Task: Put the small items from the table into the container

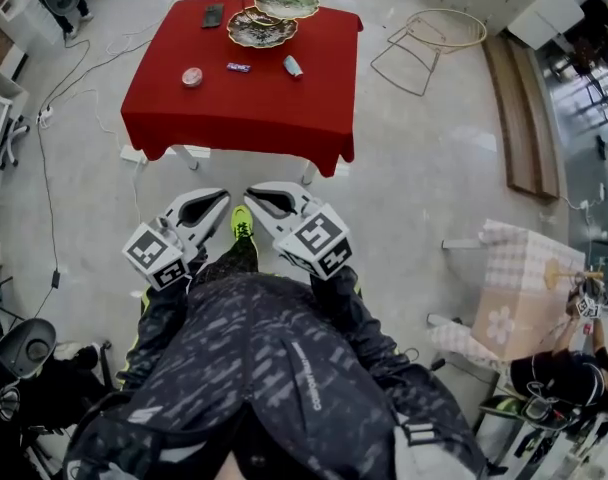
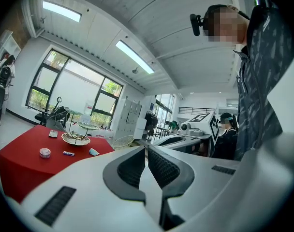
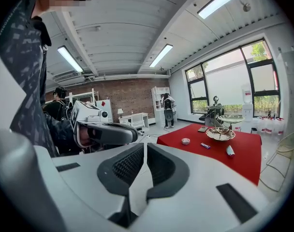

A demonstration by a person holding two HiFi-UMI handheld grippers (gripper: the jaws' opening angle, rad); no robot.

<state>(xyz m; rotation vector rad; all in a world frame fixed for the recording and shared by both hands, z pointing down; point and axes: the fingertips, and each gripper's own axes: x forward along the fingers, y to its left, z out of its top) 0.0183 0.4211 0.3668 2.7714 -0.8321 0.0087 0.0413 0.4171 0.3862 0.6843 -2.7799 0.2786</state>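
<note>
A red-clothed table point(image 1: 284, 108) stands ahead across the floor. On it lie a round pink tin point(image 1: 192, 76), a purple bar point(image 1: 238, 67), a pale tube point(image 1: 293, 66) and a black flat item point(image 1: 213, 14). A tiered dish stand point(image 1: 263, 20) rises at its far side. My left gripper point(image 1: 222, 196) and right gripper point(image 1: 252, 196) are held side by side close to my body, well short of the table. Both are shut with nothing in them. The left gripper view shows its own jaws point(image 2: 146, 149) closed, and the right gripper view shows the same point(image 3: 145, 145).
A wire hoop frame point(image 1: 434, 33) and wooden planks point(image 1: 524, 118) lie on the floor to the right of the table. Cables point(image 1: 54, 168) run along the left. A cloth-covered box point(image 1: 524, 288) and a seated person point(image 1: 554, 373) are at the lower right.
</note>
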